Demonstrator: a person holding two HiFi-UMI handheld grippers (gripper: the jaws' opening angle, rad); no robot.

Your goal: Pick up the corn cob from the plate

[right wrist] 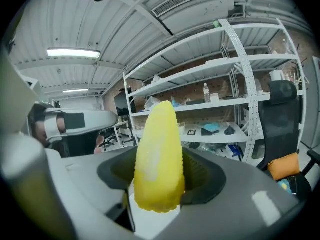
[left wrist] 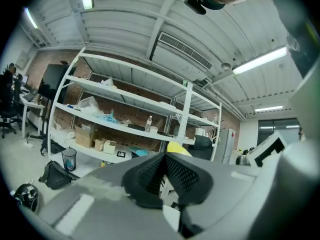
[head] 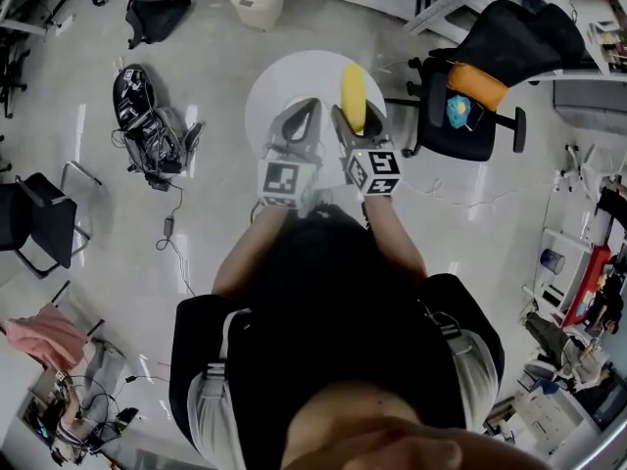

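The corn cob [right wrist: 157, 159] is held in the right claw [right wrist: 160, 176]. The claw is clenched on the fat end of the cob, with one pad pressed on each side. The pointed end sticks far out past the claw. In the head view the cob [head: 353, 96] is seen above the round white desk [head: 284, 81]. No plate can be made out there.

The left claw [left wrist: 164, 156] is closed, and nothing is held in it. It is kept just beside the right claw [head: 358, 120].

A few things could go wrong from here:

- The cob is round and smooth and is gripped only near one end. If the hold is made weaker, or the claw is swung fast, the cob could be tipped or could slip out.
- If it slips near the edge, it could be dropped on the floor and not on the desk.
- If it is squeezed too hard, the kernels could be squashed.
- The cob could be knocked loose if it is bumped by the left claw [head: 299, 120].
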